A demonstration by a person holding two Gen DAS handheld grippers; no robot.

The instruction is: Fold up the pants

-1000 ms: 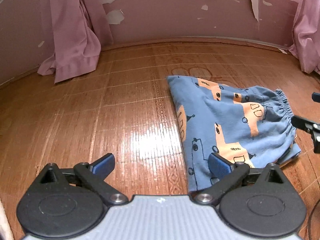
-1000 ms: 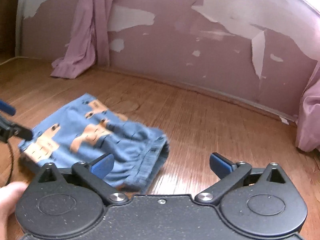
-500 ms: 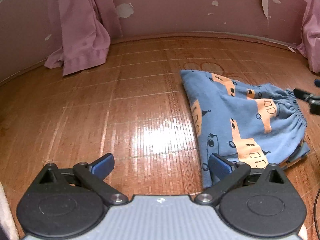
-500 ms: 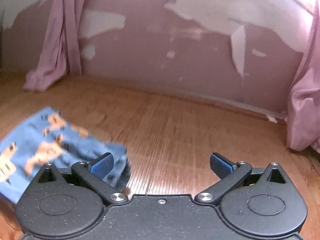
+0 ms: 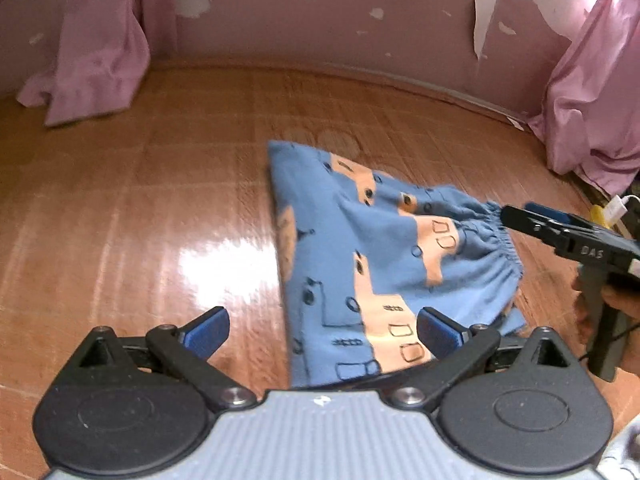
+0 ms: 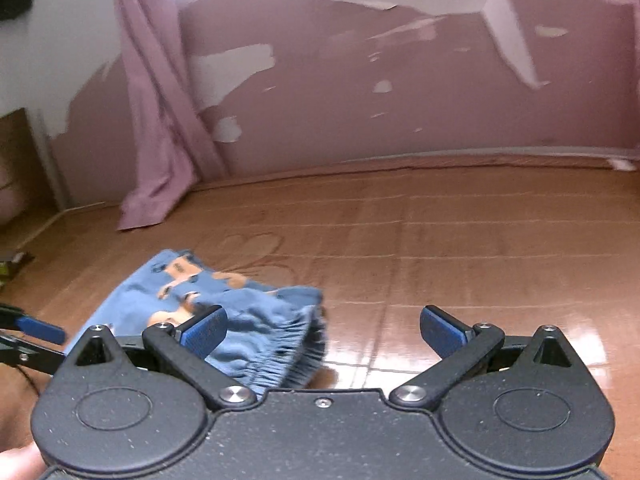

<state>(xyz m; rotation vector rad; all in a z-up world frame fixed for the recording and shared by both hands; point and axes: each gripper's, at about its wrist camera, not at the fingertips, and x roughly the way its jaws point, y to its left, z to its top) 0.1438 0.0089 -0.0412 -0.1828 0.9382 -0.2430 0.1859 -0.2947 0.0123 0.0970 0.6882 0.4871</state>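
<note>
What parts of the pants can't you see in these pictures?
- Left wrist view: the near edge of the pants is hidden behind the left gripper.
- Right wrist view: the near part of the pants is hidden behind the right gripper; the cloth is blurred.
- Underside: hidden against the floor.

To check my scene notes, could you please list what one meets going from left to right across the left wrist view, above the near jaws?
Left pink curtain → glare patch on the wooden floor → folded blue pants → right gripper, open → right pink curtain.
</note>
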